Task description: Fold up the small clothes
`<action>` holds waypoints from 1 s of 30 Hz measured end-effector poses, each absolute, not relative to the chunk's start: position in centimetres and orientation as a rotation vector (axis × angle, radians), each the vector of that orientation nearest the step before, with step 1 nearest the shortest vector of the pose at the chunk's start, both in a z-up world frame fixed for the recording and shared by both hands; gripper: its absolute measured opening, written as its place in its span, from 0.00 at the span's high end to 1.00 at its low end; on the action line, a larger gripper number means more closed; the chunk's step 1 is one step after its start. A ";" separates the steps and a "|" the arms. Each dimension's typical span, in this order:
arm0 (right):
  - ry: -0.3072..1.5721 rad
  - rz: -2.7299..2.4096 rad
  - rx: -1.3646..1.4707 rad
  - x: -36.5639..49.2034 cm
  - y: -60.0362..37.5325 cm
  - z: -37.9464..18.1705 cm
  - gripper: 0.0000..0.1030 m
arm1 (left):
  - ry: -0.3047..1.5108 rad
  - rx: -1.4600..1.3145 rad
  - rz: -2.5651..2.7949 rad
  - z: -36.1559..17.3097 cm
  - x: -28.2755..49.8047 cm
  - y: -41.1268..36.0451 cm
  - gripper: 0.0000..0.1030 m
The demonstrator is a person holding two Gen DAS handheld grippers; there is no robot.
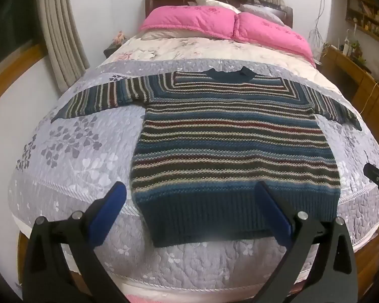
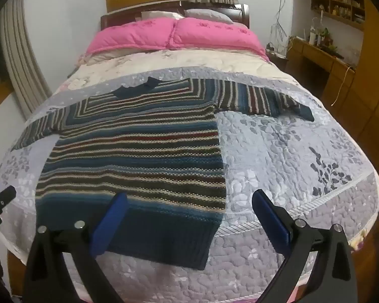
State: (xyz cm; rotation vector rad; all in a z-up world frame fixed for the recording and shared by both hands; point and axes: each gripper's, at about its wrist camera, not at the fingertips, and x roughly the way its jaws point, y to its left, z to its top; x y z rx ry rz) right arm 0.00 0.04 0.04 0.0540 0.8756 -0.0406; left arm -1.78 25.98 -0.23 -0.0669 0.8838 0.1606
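**Sweater flat on bed, both claws spread and empty at the hem**

Striped sweater (image 1: 235, 146) lies face-up and spread flat on the quilted bedspread (image 1: 70, 151), hem at the near edge of the bed, collar (image 1: 230, 73) at the far end. Long axis runs near-to-far, straight ahead of both claws; sleeves stick out left and right across the bed.

Left gripper (image 1: 192, 197): jaws wide apart, holding nothing, hovering at the near-left hem corner. One finger sits off the cloth over the quilt, the other over the ribbed hem band.

Right gripper (image 2: 189, 204): also spread wide, empty, straddling the near-right hem corner (image 2: 209, 247) the same way.

Each claw is nearest its own hem corner. The left sleeve (image 1: 98, 98) and right sleeve (image 2: 270, 101) are far from both, so I'd judge any sleeve fold needs a long reach forward and outward. No fold made yet.

Hard to tell:
- Height of the fingers above the cloth, whether touching or just over it.
- The bottom hem edge in the left wrist view is dark and partly behind the right-hand finger.
- Right cuff in the left wrist view is squeezed at the rim.
- Pink duvet (image 2: 174, 35) at the far end is clear of the work.
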 end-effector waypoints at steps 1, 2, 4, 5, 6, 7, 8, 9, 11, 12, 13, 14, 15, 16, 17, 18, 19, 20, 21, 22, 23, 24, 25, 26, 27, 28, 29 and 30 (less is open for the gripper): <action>0.871 -0.047 0.049 0.0 0.0 0.1 0.04 | 0.882 -0.068 0.161 -0.3 -1.9 26.0 0.03; 0.869 -0.048 0.051 0.1 0.0 0.1 0.04 | 0.882 -0.069 0.160 -0.3 -2.0 26.1 0.03; 0.866 -0.045 0.034 0.1 0.5 0.1 0.05 | 0.880 -0.069 0.157 -0.5 -2.2 26.2 0.03; 0.869 -0.046 0.038 0.2 0.6 0.0 0.05 | 0.880 -0.070 0.156 -0.6 -2.3 26.2 0.03; 0.864 -0.039 0.050 0.1 0.3 0.0 0.05 | 0.879 -0.070 0.155 -0.6 -2.4 26.4 0.03; 0.863 -0.044 0.042 0.0 0.5 -0.1 0.05 | 0.876 -0.069 0.155 -0.3 -2.2 26.2 0.03; 0.864 -0.046 0.042 0.2 0.5 -0.1 0.05 | 0.873 -0.067 0.155 0.0 -2.0 26.0 0.03; 0.855 -0.047 0.047 -0.1 0.5 -0.1 0.05 | 0.870 -0.066 0.155 0.0 -1.9 25.7 0.03; 0.863 -0.043 0.056 0.0 0.4 -0.1 0.05 | 0.862 -0.061 0.157 -0.1 -1.8 25.4 0.03; 0.865 -0.038 0.061 -0.1 0.2 -0.4 0.05 | 0.862 -0.057 0.161 -0.1 -1.7 25.4 0.03; 0.867 -0.038 0.062 0.0 0.2 -0.4 0.05 | 0.864 -0.055 0.163 0.0 -1.5 25.4 0.03; 0.867 -0.039 0.063 0.0 0.2 -0.4 0.04 | 0.853 -0.056 0.159 -0.2 -1.9 25.7 0.03; 0.868 -0.039 0.064 -0.1 0.2 -0.4 0.04 | 0.851 -0.052 0.157 -0.3 -2.0 25.7 0.03; 0.869 -0.038 0.065 0.0 0.1 -0.5 0.04 | 0.853 -0.050 0.156 -0.3 -1.9 25.6 0.03; 0.872 -0.037 0.068 0.1 0.1 -0.5 0.04 | 0.850 -0.057 0.155 -0.3 -2.0 25.9 0.03; 0.875 -0.038 0.071 0.1 0.1 -0.5 0.04 | 0.853 -0.056 0.152 -0.3 -1.9 25.8 0.03; 0.877 -0.039 0.073 0.1 0.0 -0.6 0.04 | 0.854 -0.055 0.150 -0.3 -1.9 25.8 0.03; 0.877 -0.040 0.074 0.2 -0.1 -0.6 0.04 | 0.856 -0.055 0.149 -0.3 -1.9 25.8 0.03; 0.878 -0.042 0.075 0.2 -0.1 -0.7 0.04 | 0.859 -0.055 0.148 -0.4 -1.8 25.8 0.03; 0.879 -0.043 0.076 0.2 -0.2 -0.7 0.04 | 0.860 -0.054 0.148 -0.5 -1.8 25.7 0.03; 0.880 -0.043 0.078 0.2 -0.3 -0.8 0.04 | 0.862 -0.054 0.148 -0.5 -1.8 25.7 0.03; 0.882 -0.043 0.080 0.3 -0.3 -0.8 0.04 | 0.864 -0.053 0.148 -0.5 -1.7 25.7 0.03; 0.883 -0.042 0.082 0.3 -0.4 -0.8 0.04 | 0.866 -0.053 0.147 -0.6 -1.7 25.7 0.03; 0.883 -0.041 0.082 0.3 -0.4 -0.8 0.04 | 0.868 -0.053 0.147 -0.6 -1.7 25.7 0.03; 0.883 -0.040 0.082 0.4 -0.4 -0.9 0.04 | 0.870 -0.053 0.147 -0.7 -1.6 25.6 0.03; 0.884 -0.041 0.081 0.4 -0.3 -0.8 0.04 | 0.872 -0.052 0.147 -0.7 -1.6 25.5 0.03; 0.885 -0.040 0.082 0.4 -0.3 -0.8 0.04 | 0.872 -0.051 0.148 -0.8 -1.6 25.5 0.03; 0.885 -0.039 0.083 0.4 -0.3 -0.8 0.04 | 0.874 -0.049 0.148 -0.8 -1.6 25.5 0.03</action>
